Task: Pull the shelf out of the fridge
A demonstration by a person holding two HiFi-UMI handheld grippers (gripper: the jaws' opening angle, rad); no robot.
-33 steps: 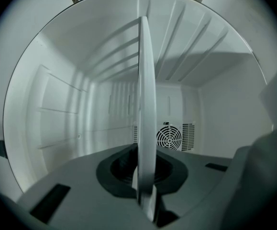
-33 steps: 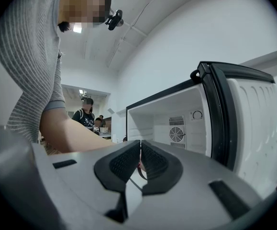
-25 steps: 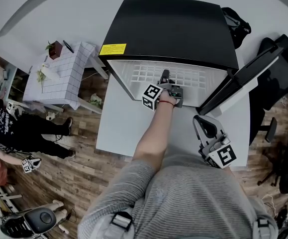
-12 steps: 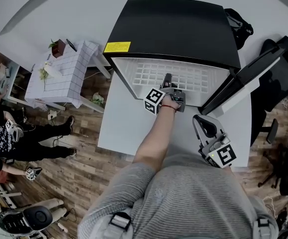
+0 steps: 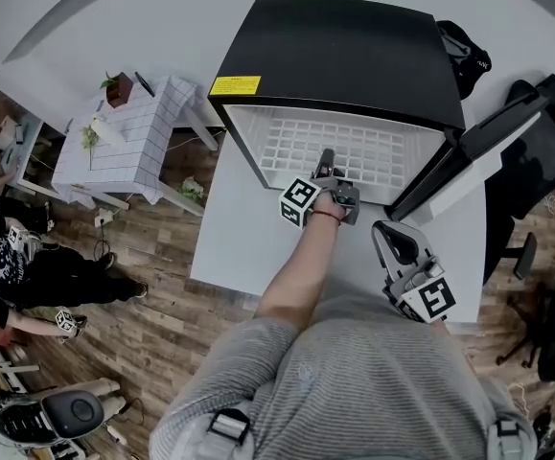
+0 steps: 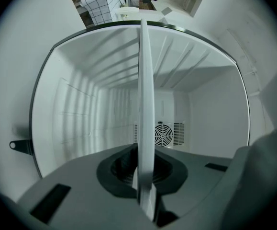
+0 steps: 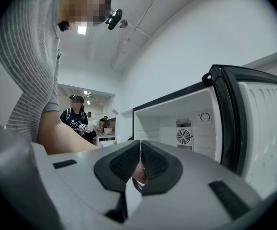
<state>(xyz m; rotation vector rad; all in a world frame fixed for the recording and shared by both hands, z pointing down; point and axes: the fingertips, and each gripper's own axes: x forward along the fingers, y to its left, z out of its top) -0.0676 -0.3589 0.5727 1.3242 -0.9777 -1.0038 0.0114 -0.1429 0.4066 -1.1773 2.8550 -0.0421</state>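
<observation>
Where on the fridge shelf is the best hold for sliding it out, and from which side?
Take the shelf by its thin front edge, near the middle, coming straight in through the open front of the fridge. It is a flat grid panel, so only that edge fits between jaws. The left gripper is shut on it there, edge-on.

No words or numbers could be read. A yellow label sat on the black top of the fridge, near one front corner, its print too small to make out.
</observation>
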